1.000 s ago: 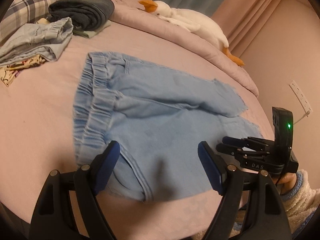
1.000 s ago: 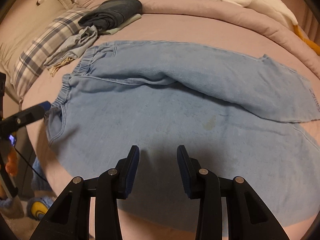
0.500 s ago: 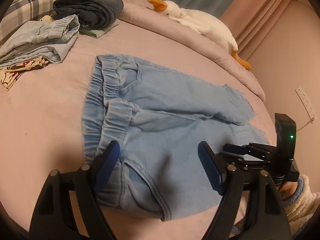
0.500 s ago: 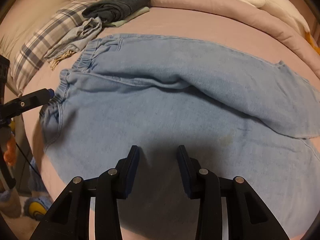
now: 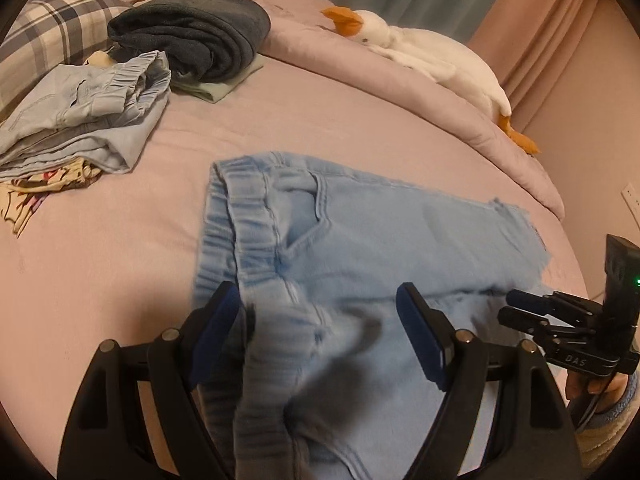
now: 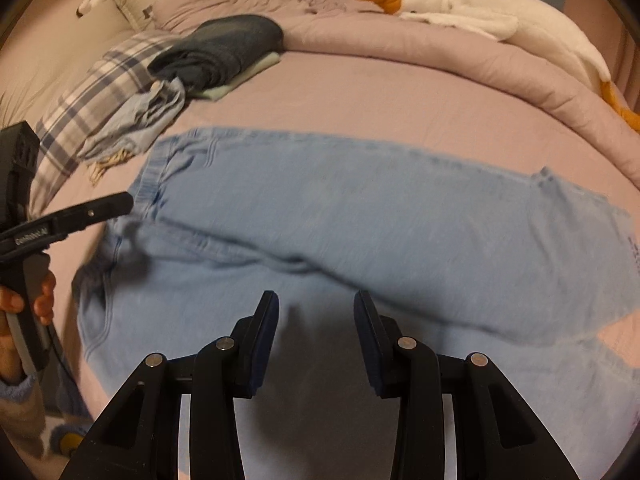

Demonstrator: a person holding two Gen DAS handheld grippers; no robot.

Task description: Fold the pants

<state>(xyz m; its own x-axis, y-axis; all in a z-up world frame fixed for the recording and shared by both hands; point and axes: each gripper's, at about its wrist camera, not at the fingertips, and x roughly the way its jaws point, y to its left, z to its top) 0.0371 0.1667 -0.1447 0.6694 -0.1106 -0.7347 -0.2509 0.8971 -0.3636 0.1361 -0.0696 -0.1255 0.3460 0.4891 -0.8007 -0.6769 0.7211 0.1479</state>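
Light blue pants [image 5: 380, 240] lie flat on the pink bed sheet [image 5: 100, 280], elastic waistband to the left, legs running right. The near waistband corner is bunched and blurred between the fingers of my left gripper [image 5: 320, 332], which stands wide open. In the right wrist view the pants [image 6: 360, 220] spread across the bed, one leg lying over the other. My right gripper [image 6: 316, 328] hovers low over the near leg, open, with nothing between its pads. Each gripper shows in the other view: the right gripper [image 5: 540, 312] and the left gripper [image 6: 100, 208].
At the far left lie a folded dark blanket [image 5: 192, 36], a pile of pale blue clothes [image 5: 88, 120] and a plaid pillow [image 5: 48, 40]. A white goose plush [image 5: 420, 52] rests on the rolled duvet at the back. A wall socket [image 5: 630, 196] is on the right.
Both grippers have moved forward over the pants. The near waistband corner has bunched up and now sits between my left fingers. Neither gripper's opening has changed.
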